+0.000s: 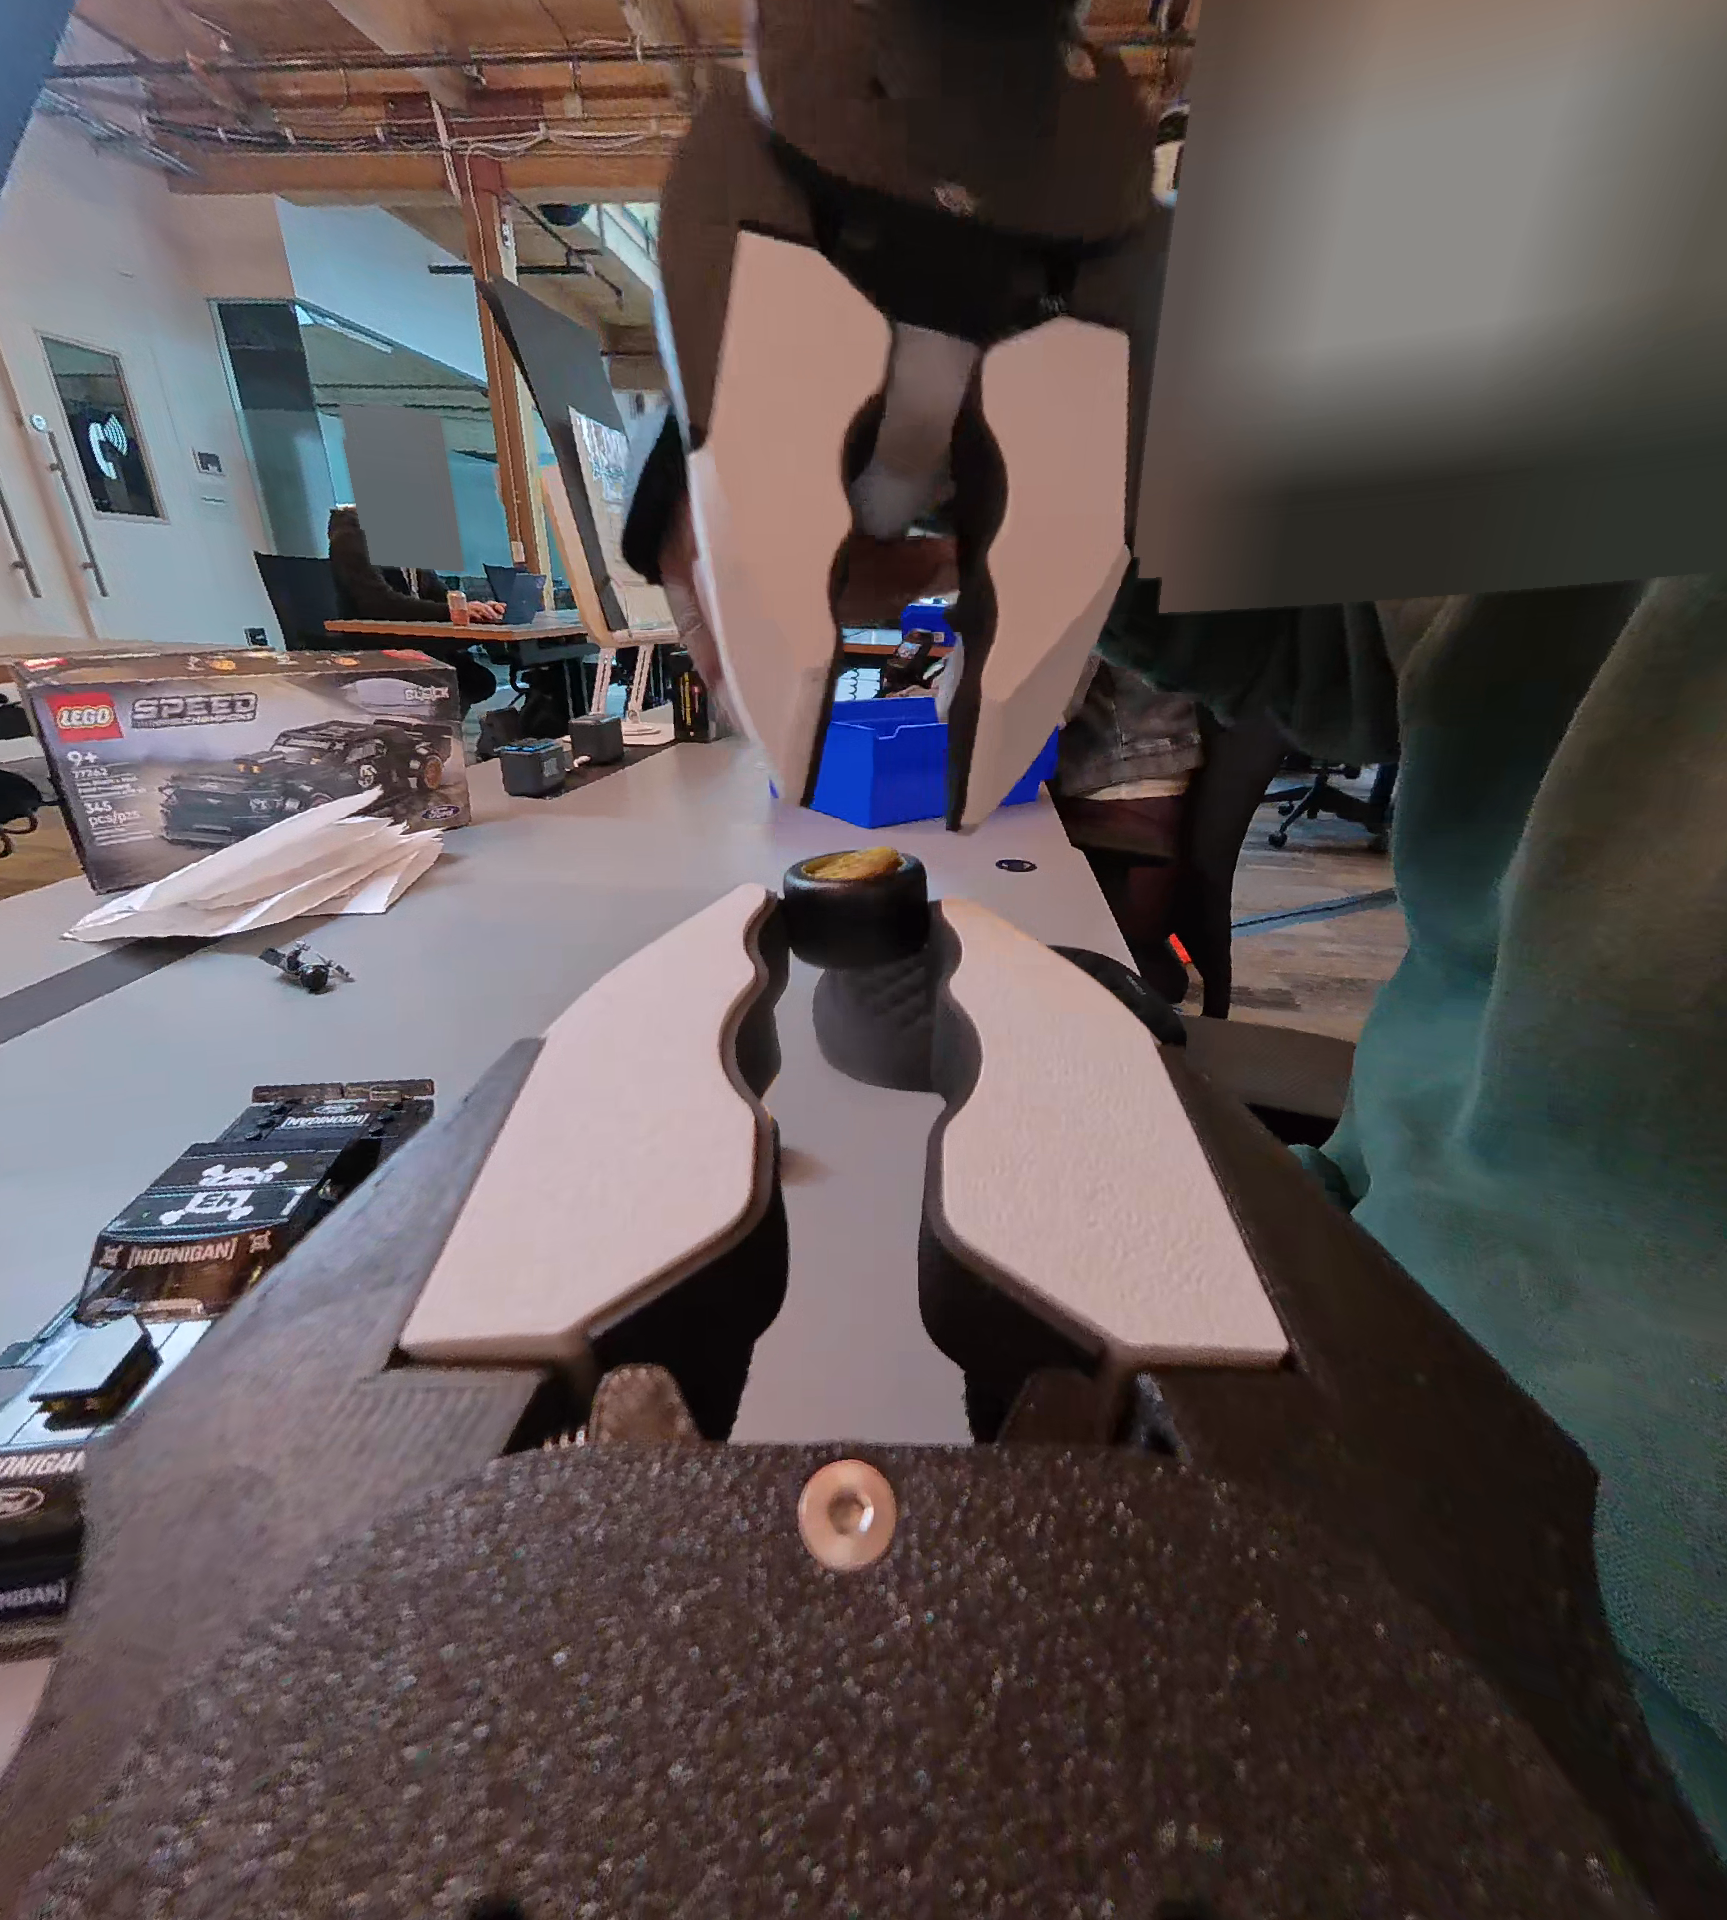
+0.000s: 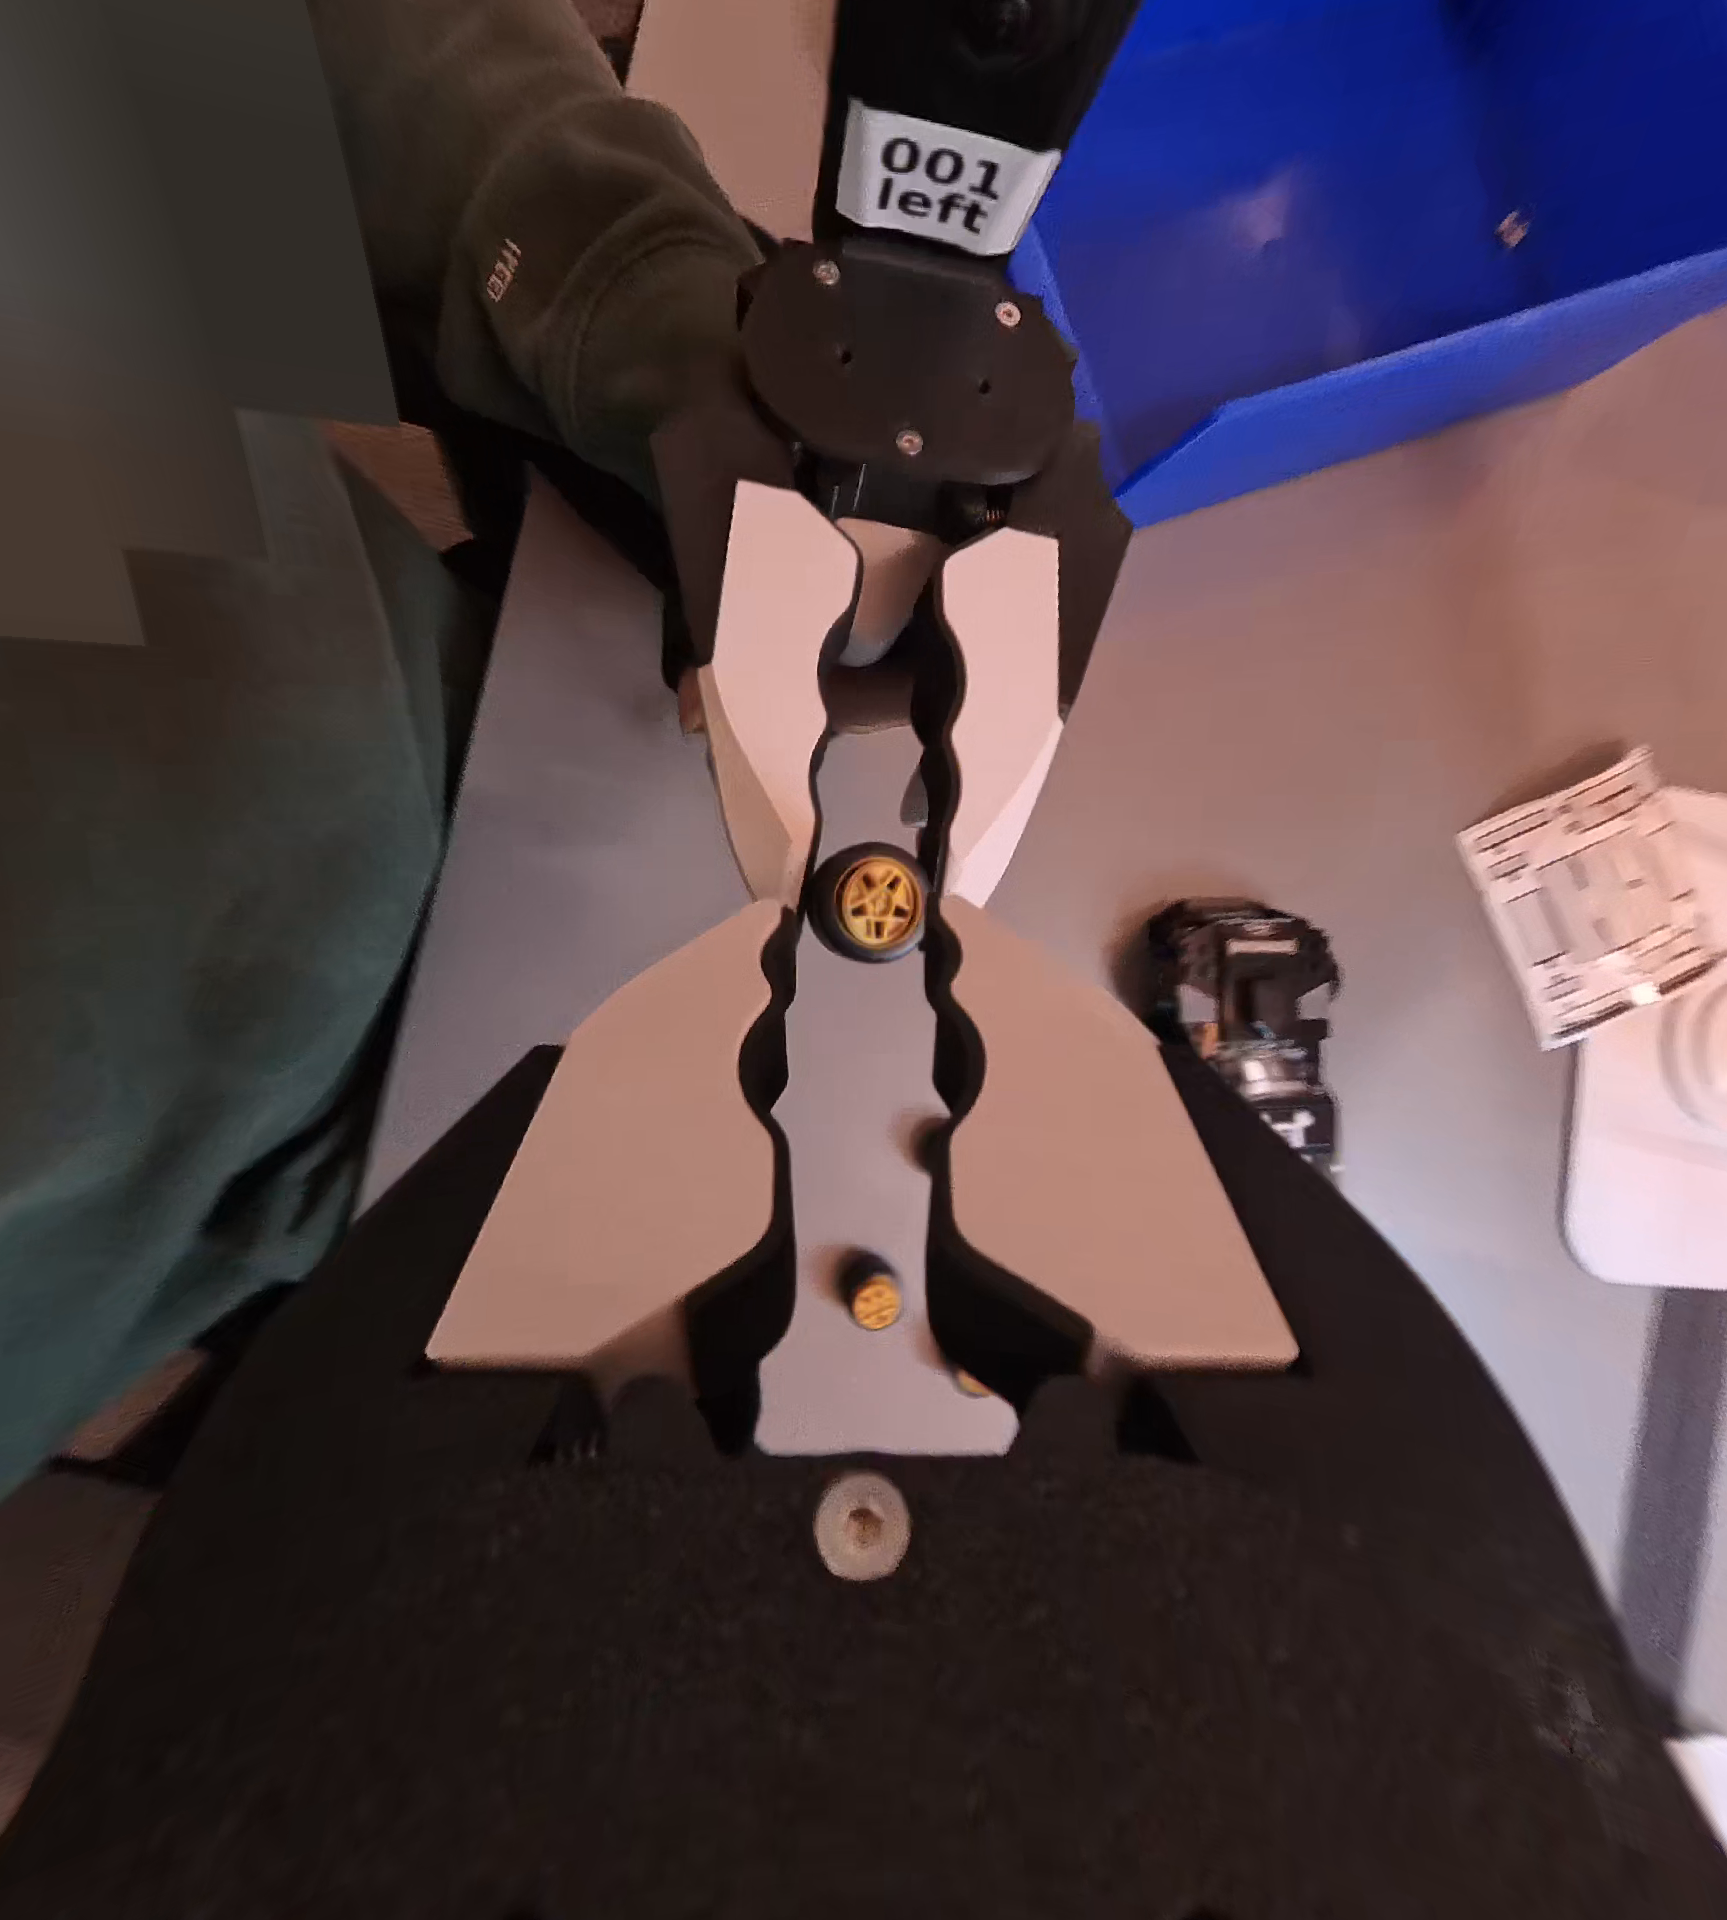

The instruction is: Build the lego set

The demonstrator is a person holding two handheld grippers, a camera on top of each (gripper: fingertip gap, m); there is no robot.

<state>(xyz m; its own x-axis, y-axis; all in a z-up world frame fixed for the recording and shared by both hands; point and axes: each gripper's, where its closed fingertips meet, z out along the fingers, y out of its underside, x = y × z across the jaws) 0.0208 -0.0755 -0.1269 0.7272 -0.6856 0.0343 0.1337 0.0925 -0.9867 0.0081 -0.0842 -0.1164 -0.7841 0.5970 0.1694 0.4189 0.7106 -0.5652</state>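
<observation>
Left tongs [image 1: 854,914] clamped on a gold-hubbed Lego wheel [image 1: 856,906] above the bench [image 1: 547,894] near its person-side edge, right tongs [image 1: 874,805] parted just beyond, black Lego car [image 1: 204,1236] further in.

Pale grey flat desk [image 1: 578,883], black printed cardboard set box [image 1: 246,753] upper left, white folded paper bags [image 1: 267,883] beside it, black brick-built car body [image 1: 204,1226] lower left, blue plastic bin [image 1: 890,769] centre.

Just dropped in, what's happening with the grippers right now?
The left gripper is shut on a small black wheel with a gold rim, held above the grey table. The right gripper hangs open, tips just over the wheel. The partly built black car lies to the left, untouched.
</observation>
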